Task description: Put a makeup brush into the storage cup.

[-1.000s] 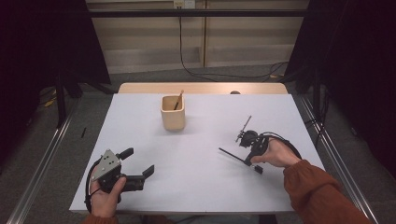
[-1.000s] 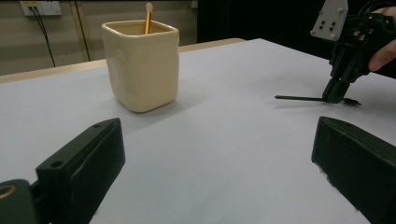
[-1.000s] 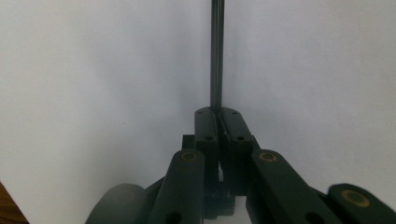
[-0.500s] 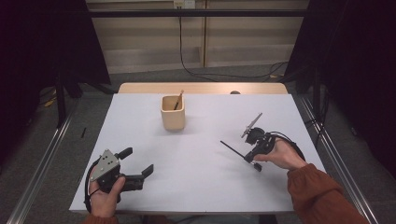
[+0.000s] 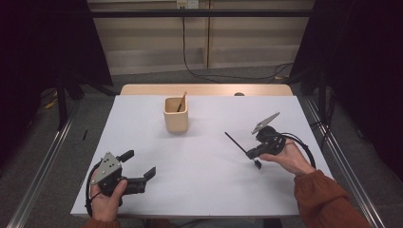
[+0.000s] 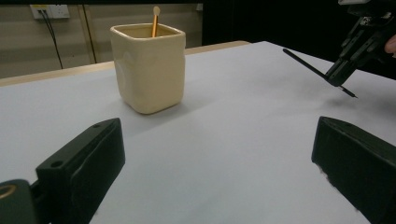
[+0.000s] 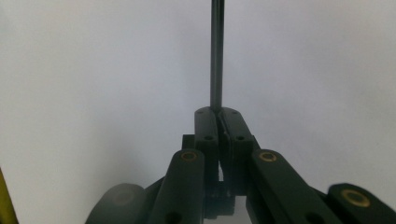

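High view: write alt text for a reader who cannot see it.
The right hand-held gripper is shut on a thin black pen, held above a white table. The left hand-held gripper rests open near the front edge. A cream cup with a stick stands farther back.

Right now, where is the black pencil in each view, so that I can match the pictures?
High view: the black pencil is right of centre, clamped in the right gripper, slanting up-left.
Left gripper view: upper right, the black pencil slants above the table.
Right gripper view: centre top, the black pencil rises straight from the shut jaws.
Shared landmark: the white table.
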`<state>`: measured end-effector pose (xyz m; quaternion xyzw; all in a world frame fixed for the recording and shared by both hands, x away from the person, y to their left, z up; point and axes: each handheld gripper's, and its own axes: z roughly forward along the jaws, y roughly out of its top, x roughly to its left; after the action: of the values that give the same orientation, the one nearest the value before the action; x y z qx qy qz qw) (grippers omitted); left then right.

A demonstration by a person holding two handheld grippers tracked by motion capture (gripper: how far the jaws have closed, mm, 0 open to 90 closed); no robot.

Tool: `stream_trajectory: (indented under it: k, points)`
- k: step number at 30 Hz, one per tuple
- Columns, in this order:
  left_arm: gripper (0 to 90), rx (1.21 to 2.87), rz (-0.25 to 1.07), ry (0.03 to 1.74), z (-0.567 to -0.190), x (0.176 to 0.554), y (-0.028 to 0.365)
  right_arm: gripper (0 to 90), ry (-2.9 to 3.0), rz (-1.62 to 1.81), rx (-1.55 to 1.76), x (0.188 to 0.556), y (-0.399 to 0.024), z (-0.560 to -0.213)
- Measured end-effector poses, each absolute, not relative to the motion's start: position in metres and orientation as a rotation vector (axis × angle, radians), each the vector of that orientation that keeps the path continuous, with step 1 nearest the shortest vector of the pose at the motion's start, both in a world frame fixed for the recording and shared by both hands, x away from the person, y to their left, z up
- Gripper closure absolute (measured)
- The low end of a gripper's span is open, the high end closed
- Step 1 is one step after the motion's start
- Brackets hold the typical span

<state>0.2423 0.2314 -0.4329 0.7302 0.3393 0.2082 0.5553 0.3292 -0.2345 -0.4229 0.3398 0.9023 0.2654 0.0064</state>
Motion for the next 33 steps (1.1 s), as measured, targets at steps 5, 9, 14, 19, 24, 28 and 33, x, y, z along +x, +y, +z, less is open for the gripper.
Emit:
stream_trajectory:
  k: [5,9,14,19,24,28,33]
  points:
    - [2.6,1.726,0.494,0.800,-0.433,0.242,0.232,86.2,2.764,0.975,1.062,0.328,-0.240,-0.422]
    - [2.6,1.725,0.492,0.802,-0.433,0.242,0.231,86.2,2.685,1.115,1.065,0.327,-0.246,-0.420]
    - [2.6,1.725,0.493,0.803,-0.433,0.242,0.231,86.2,2.590,1.236,1.040,0.326,-0.251,-0.416]
    - [2.6,1.724,0.493,0.803,-0.433,0.242,0.231,86.2,2.510,1.353,1.011,0.324,-0.253,-0.413]
    - [2.6,1.723,0.493,0.806,-0.433,0.242,0.231,86.1,2.446,1.429,1.021,0.322,-0.253,-0.412]
    - [2.6,1.724,0.491,0.803,-0.433,0.242,0.231,86.1,2.393,1.481,1.016,0.321,-0.255,-0.412]
    - [2.6,1.724,0.491,0.804,-0.433,0.242,0.232,86.1,2.311,1.567,0.981,0.317,-0.257,-0.406]
